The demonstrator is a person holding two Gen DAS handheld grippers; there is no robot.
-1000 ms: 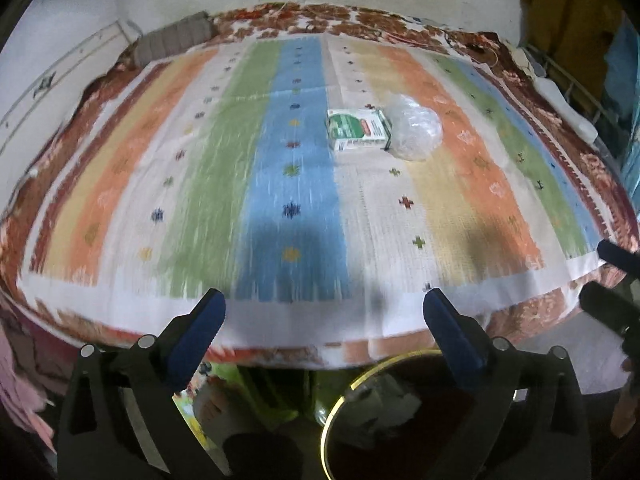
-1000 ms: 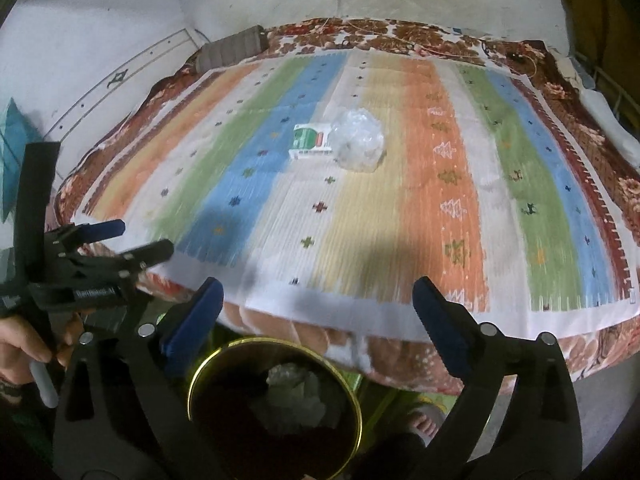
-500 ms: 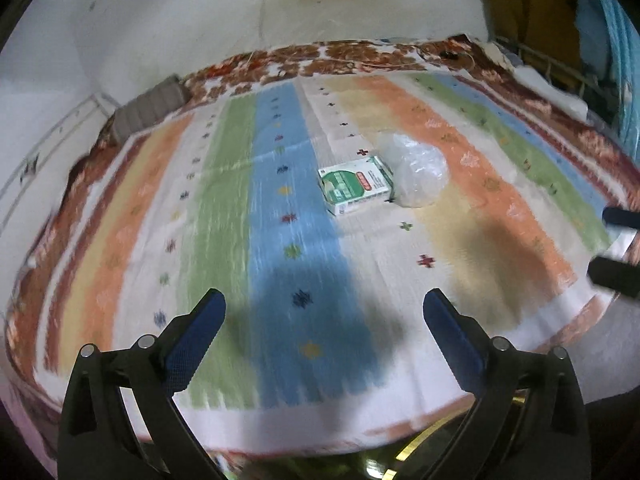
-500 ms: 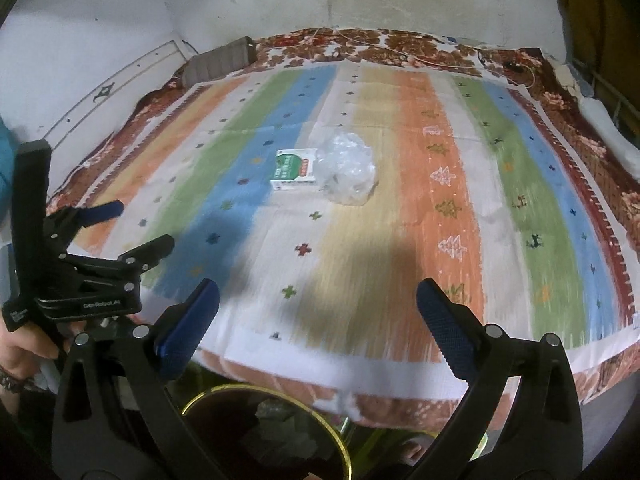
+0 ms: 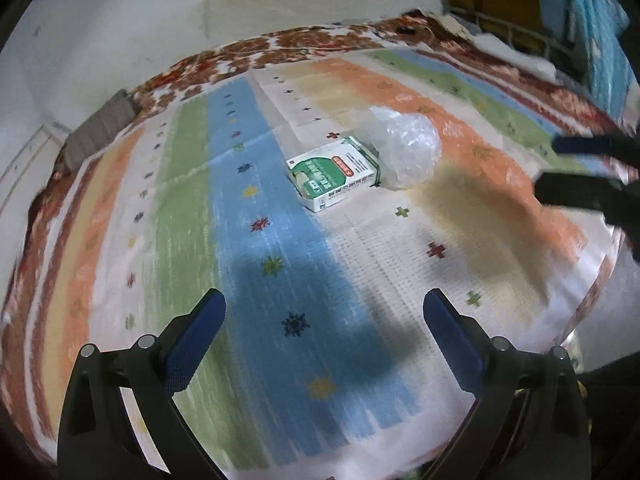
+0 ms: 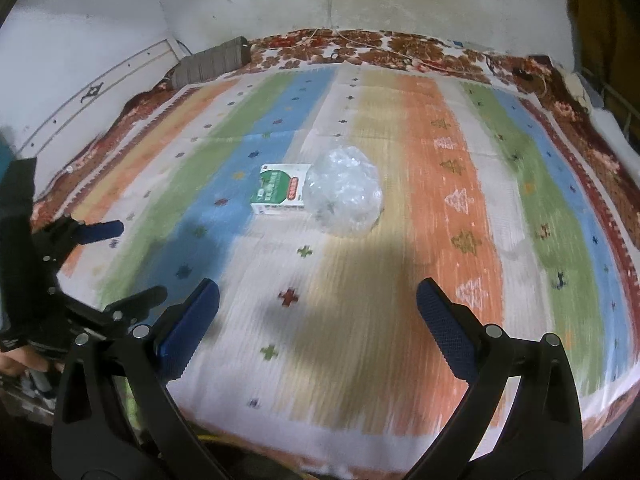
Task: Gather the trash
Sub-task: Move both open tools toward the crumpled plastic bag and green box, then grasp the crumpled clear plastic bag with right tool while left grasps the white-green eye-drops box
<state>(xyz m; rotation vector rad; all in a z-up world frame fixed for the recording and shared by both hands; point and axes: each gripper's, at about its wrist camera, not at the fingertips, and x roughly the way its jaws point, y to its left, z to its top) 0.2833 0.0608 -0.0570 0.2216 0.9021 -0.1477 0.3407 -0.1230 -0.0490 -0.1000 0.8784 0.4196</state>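
Left wrist view: left gripper jaws wide apart, nothing between them, above blue stripe of the bed cover.
Right wrist view: right gripper jaws also spread wide, empty, over beige/white stripes near front edge of bed.
Trash 1: green-white carton, lying flat on blue/white stripe border, mid-bed, well ahead of both grippers.
Trash 2: crumpled clear plastic bag, touching the carton's right side, on beige/orange stripe; same pair seen in right view, carton and bag.
Bin: only a thin yellow curved edge at bottom of right view below bed edge, prob. the trash container rim; contents not visible, can't tell.
Other bits: grey folded item at far left corner by wall; not obviously trash.
Done: nothing visibly collected in these views; both items on bed, untouched.
Left: grab carton + bag, move each to bin. 2 pickups min., judging from what shows.
Step now: approach phase, both grippers aimed toward the pair; left lines up more w/ carton, right w/ bag (judgement).
Risk: bag is light + slippery, may slip from a pinch; carton flat, needs grip across its edges.
Blur: both views motion-smeared, small print on carton unreadable.
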